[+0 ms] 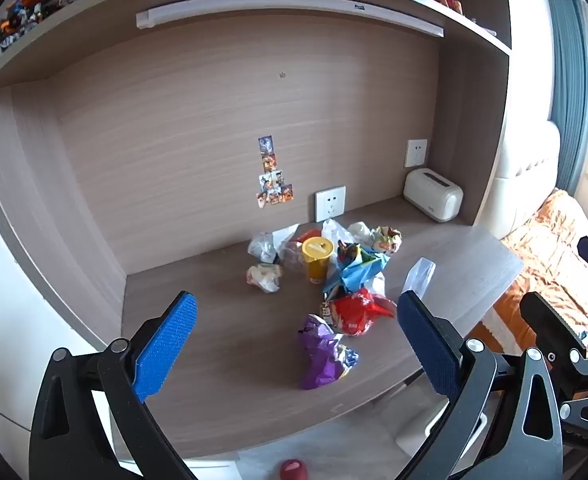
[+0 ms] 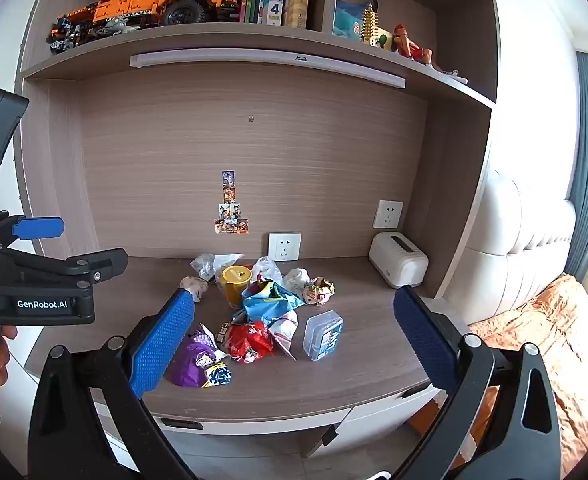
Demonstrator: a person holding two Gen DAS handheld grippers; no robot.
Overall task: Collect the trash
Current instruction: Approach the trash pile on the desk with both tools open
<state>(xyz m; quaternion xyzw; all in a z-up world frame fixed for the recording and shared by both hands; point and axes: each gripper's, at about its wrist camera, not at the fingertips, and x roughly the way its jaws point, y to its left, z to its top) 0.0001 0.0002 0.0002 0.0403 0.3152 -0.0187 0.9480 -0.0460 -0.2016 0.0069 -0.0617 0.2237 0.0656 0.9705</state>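
Trash lay heaped mid-counter, nothing gripped. Left gripper [image 1: 296, 354] hovered before the counter's [image 1: 221, 340] front edge, jaws spread wide and empty; right gripper [image 2: 294, 340] did likewise, jaws wide apart, empty, held off the surface. Nearest the front edge sat a purple wrapper [image 1: 322, 354], crumpled, with a red snack bag [image 1: 354, 312] just behind and touching it. A clear plastic box [image 2: 322, 335] stood to the right of the red bag, slightly apart. Behind these, a blue crumpled bag [image 1: 358, 268] leaned against a yellow cup [image 1: 317, 258], which stood upright with its lid on. A white paper wad [image 1: 265, 277] sat left of the cup, apart from the main heap. Clear plastic scraps and another patterned paper ball [image 1: 388, 239] lay further back. A white toaster [image 1: 433, 195] stood at the far right corner, near a wall socket [image 1: 330, 203]. Stickers [image 1: 271, 174] ran up the back panel. Above, an orange toy truck [image 2: 165, 0] sat on the shelf [image 2: 229, 46].
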